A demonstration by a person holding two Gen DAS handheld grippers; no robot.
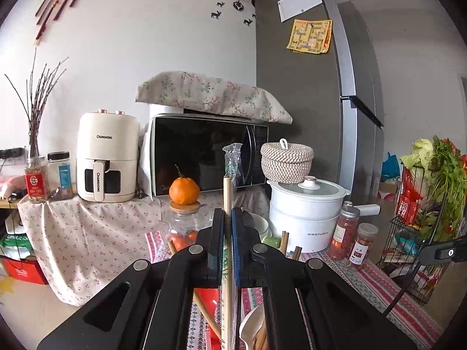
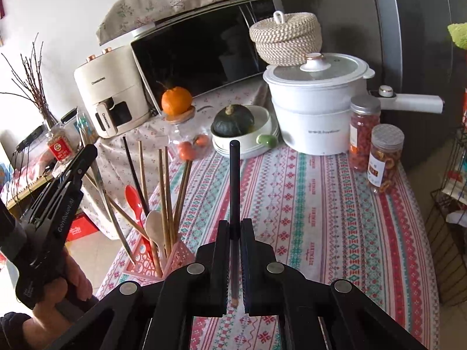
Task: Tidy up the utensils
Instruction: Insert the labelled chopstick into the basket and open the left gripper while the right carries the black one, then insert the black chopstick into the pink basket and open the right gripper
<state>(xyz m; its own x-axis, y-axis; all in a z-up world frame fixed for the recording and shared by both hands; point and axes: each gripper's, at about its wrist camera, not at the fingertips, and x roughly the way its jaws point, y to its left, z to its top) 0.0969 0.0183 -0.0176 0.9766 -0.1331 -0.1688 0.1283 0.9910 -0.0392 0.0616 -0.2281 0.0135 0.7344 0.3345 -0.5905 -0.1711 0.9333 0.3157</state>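
Observation:
My left gripper (image 1: 227, 214) is shut on a wooden chopstick pair in a clear plastic sleeve (image 1: 228, 192), held upright above the pink holder. In the right wrist view the left gripper (image 2: 87, 151) stands left of the pink lattice utensil holder (image 2: 178, 255), its sleeved chopsticks (image 2: 96, 172) slanting down toward the holder. The holder contains several wooden chopsticks (image 2: 166, 192), a black chopstick (image 2: 134, 172), a red spoon (image 2: 132, 197) and a white spoon (image 2: 154, 227). My right gripper (image 2: 234, 224) is shut on a black chopstick (image 2: 234, 180), held upright over the patterned tablecloth (image 2: 321, 218).
Behind stand a glass jar with an orange on its lid (image 2: 176, 100), a white bowl holding a green squash (image 2: 233, 121), a white electric pot (image 2: 318, 108), two snack jars (image 2: 385, 157), an air fryer (image 1: 106, 160) and microwave (image 1: 204, 154). A wire rack (image 1: 420, 248) stands at right.

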